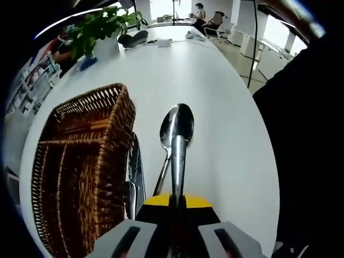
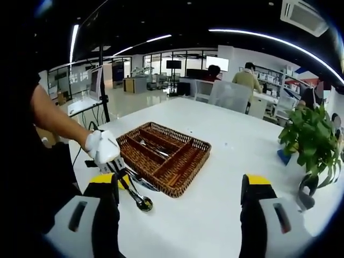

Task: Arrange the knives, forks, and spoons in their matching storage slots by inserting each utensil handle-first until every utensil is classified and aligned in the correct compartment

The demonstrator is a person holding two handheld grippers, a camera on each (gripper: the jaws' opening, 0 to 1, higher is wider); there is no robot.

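My left gripper [image 1: 177, 203] is shut on the handle of a steel spoon [image 1: 183, 122], whose bowl points away over the white table [image 1: 215, 86]. A second spoon shape [image 1: 167, 131] lies tight against it; whether it is another spoon or a reflection I cannot tell. A brown wicker tray [image 1: 80, 161] with long compartments sits just left of the spoon, and knives [image 1: 134, 177] lie on the table against its side. In the right gripper view a gloved hand [image 2: 102, 149] holds the spoon [image 2: 143, 203] tip-down near the tray [image 2: 185, 161], which holds a few utensils [image 2: 153, 148]. My right gripper [image 2: 180, 199] stands open, wide, with nothing between its jaws.
A potted plant [image 2: 309, 140] stands on the table to the right of the tray, also at the far end [image 1: 102, 27] in the left gripper view. The person's arm [image 2: 51, 118] reaches in from the left. People sit at desks [image 2: 244, 80] behind the table.
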